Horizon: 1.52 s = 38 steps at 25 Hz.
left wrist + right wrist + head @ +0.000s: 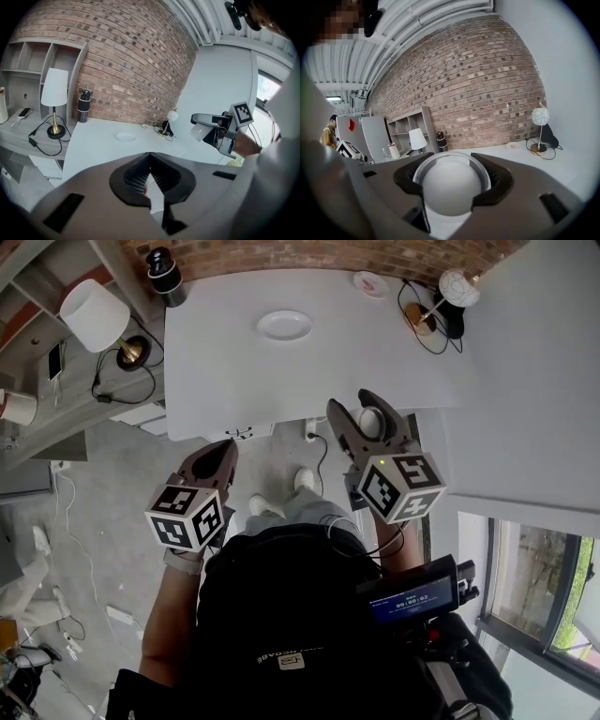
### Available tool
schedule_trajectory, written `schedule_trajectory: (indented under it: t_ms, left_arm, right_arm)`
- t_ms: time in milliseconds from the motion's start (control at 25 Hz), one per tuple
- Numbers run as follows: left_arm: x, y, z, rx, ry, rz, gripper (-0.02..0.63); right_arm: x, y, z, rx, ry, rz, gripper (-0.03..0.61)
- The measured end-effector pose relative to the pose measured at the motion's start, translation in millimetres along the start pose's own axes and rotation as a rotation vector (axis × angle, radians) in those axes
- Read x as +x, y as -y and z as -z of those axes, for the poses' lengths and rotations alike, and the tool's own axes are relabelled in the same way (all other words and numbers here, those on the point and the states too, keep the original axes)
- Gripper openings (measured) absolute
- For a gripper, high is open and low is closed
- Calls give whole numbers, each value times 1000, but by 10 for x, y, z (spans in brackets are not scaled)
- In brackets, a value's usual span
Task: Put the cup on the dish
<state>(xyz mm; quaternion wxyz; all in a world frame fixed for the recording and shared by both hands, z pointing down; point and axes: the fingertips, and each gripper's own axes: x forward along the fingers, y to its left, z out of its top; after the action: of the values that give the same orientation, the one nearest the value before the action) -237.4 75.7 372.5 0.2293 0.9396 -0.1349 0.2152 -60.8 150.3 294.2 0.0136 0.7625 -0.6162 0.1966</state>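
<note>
Your left gripper hangs nearest you, short of the table, its jaws pressed together on nothing. Your right gripper is over the table's near edge with its jaws clamped around the white cup. The cup turns a round face to the right gripper's camera, so it looks tipped over rather than upright. Whether that face is mouth or base I cannot tell.

From the cup, the dish lies ahead and to the left, well apart, flat on the middle of the table with nothing in it. I judge that you must carry the cup forward and leftward, and right it before setting it down.

Further off, a smaller dish holding something red sits near the globe lamp, and a dark bottle stands at the far left corner.
</note>
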Motion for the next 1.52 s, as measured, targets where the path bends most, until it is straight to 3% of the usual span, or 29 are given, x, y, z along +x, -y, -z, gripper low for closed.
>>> schedule_trajectory:
  t_ms: [640,1520]
  left_arm:
    - [346,-196,-171,-5,-8,-63,5]
    - [1237,-571,-915,-55,-5,-221,5]
  right_arm:
    - [459,296,-82,5,-24,-34,249]
    - [1755,1064,-585,-4,-65,-177,247]
